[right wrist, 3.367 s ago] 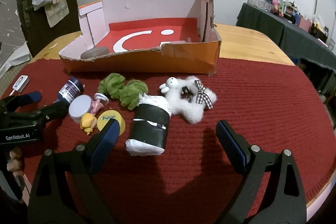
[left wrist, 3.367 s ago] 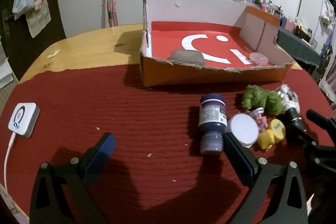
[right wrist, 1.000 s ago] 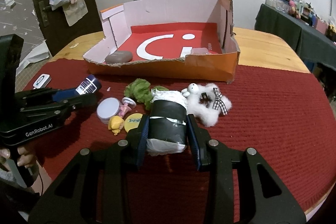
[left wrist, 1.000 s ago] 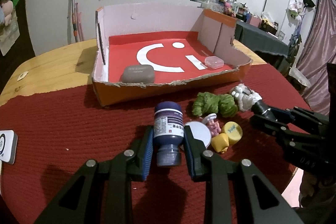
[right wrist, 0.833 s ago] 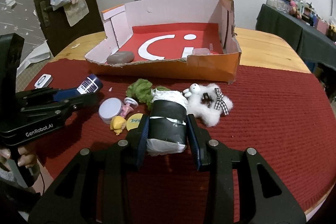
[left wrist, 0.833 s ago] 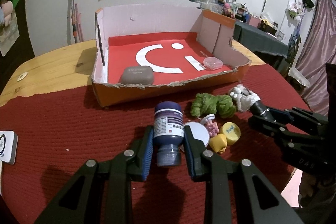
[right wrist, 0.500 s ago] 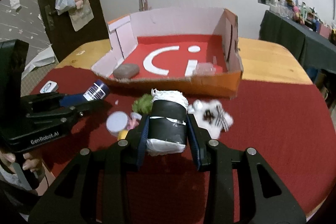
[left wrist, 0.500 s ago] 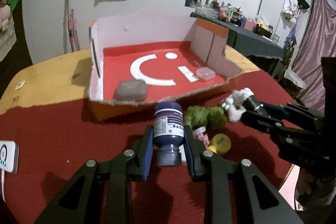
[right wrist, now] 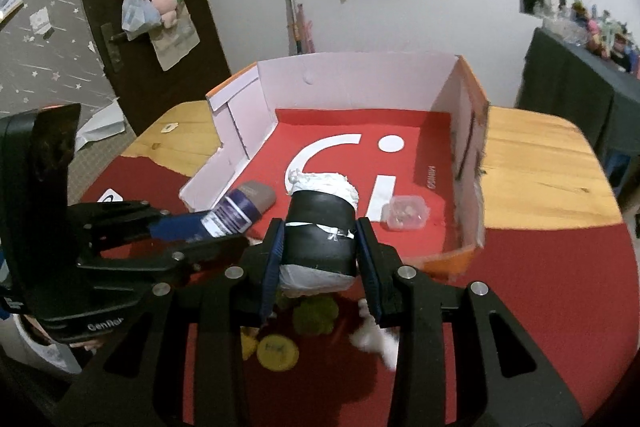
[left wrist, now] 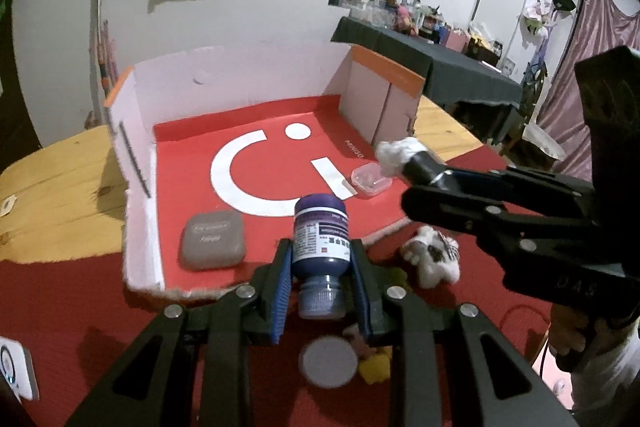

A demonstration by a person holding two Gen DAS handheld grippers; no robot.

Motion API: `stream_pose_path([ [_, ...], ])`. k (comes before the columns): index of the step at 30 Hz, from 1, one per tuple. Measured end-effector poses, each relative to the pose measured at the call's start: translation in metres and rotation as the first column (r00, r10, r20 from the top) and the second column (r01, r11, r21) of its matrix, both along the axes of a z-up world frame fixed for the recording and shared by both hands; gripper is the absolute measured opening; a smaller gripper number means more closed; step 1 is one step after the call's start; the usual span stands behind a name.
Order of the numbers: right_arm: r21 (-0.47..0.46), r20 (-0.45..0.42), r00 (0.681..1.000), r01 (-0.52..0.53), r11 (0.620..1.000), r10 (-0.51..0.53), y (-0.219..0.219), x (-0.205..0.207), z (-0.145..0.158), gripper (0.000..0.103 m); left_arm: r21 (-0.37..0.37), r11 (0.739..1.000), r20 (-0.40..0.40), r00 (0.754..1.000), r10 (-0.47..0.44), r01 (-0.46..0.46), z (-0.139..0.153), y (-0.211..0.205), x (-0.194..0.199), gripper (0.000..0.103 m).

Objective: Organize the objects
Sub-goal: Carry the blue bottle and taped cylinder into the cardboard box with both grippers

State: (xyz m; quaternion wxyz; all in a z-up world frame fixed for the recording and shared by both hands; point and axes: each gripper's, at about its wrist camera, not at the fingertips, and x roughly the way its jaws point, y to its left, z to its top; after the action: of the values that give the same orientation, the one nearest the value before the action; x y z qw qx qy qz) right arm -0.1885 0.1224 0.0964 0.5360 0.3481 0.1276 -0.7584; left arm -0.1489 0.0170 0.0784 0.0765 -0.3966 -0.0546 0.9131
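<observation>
Two grippers were each carrying one thing above the front edge of the cardboard box. The left gripper was clamped on a dark blue bottle, its blue pads pressing both sides of the labelled body, with the cap end pointing back to the camera. The right gripper was pinched on a black-wrapped roll with white material at both ends, and the pads held its black middle part.

Both things hung in the air over the low front wall of the box, not yet inside. On the red floor of the box a grey case already lay near the left wall, and a small clear container lay on the right side.

The bottle looked stiff and smooth, probably a little slippery, so a hold across the wide body seemed safer than one on the narrow cap. It was likely light enough for one gripper. The roll seemed soft and could squash under pressure; the taped middle looked like the firmest place to take it.

On the red cloth below, a white plush toy, a round white lid and a yellow piece were waiting outside the box.
</observation>
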Motion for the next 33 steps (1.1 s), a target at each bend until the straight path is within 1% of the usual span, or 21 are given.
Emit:
stream_pose_path([
  [6, 0.080, 0.045, 0.998, -0.038, 0.996, 0.034, -0.026, -0.024, -0.012, 0.034, 0.032, 0.999, 0.082, 0.996, -0.018, 0.016, -0.008, -0.006, -0.033, 0.029],
  [15, 0.167, 0.139, 0.989, -0.071, 0.983, 0.048, -0.045, -0.051, -0.043, 0.034, 0.031, 0.999, 0.158, 0.987, -0.017, 0.012, -0.025, -0.012, -0.062, 0.029],
  [22, 0.204, 0.133, 0.988, -0.099, 0.974, 0.073, -0.054, -0.052, -0.051, 0.034, 0.037, 0.999, 0.195, 0.981, -0.019, 0.012, -0.036, -0.015, -0.072, 0.029],
  [29, 0.243, 0.126, 0.988, -0.116, 0.963, 0.087, -0.060, -0.052, -0.056, 0.034, 0.031, 0.999, 0.215, 0.976, -0.028, 0.021, -0.041, -0.016, -0.076, 0.029],
  [33, 0.260, 0.135, 0.986, -0.127, 0.957, 0.094, -0.065, -0.053, -0.059, 0.034, 0.029, 0.999, 0.227, 0.973, -0.035, 0.029, -0.043, -0.015, -0.079, 0.029],
])
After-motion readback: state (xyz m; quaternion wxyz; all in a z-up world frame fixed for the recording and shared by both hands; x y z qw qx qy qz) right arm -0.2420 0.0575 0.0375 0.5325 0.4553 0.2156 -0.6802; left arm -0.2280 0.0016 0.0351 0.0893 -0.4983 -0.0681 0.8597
